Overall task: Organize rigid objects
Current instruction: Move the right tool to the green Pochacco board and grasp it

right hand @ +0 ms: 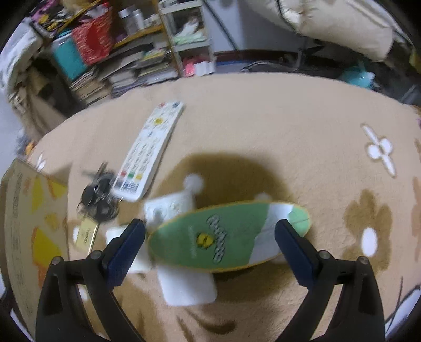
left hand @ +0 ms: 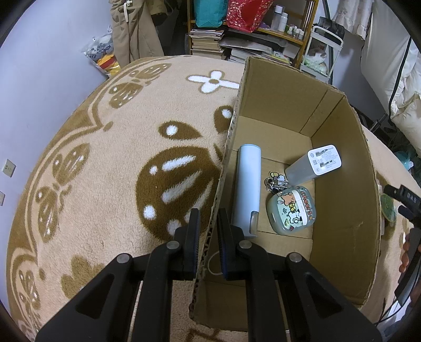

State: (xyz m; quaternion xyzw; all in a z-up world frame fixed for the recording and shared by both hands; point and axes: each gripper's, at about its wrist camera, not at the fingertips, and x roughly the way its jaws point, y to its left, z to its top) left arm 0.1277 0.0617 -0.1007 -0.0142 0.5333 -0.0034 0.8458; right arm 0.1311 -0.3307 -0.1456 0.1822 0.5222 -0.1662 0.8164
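My left gripper (left hand: 208,218) is shut on the left wall of the open cardboard box (left hand: 226,157). Inside the box lie a pale blue tube (left hand: 247,189), a white charger block (left hand: 313,164), a cartoon-printed case (left hand: 290,210) and a small key ring (left hand: 275,181). My right gripper (right hand: 210,236) is open above the blanket, its fingers either side of a green oval tin (right hand: 226,236). Around the tin lie white flat pieces (right hand: 186,286), a white remote (right hand: 150,150), a bunch of keys (right hand: 97,197) and a gold tag (right hand: 85,234). The right wrist view is blurred.
A beige and brown patterned blanket (left hand: 105,171) covers the surface. The box's outer side shows at the left of the right wrist view (right hand: 29,223). Shelves with books and bags (left hand: 236,29) stand behind. A white pillow (right hand: 334,23) lies at the back right.
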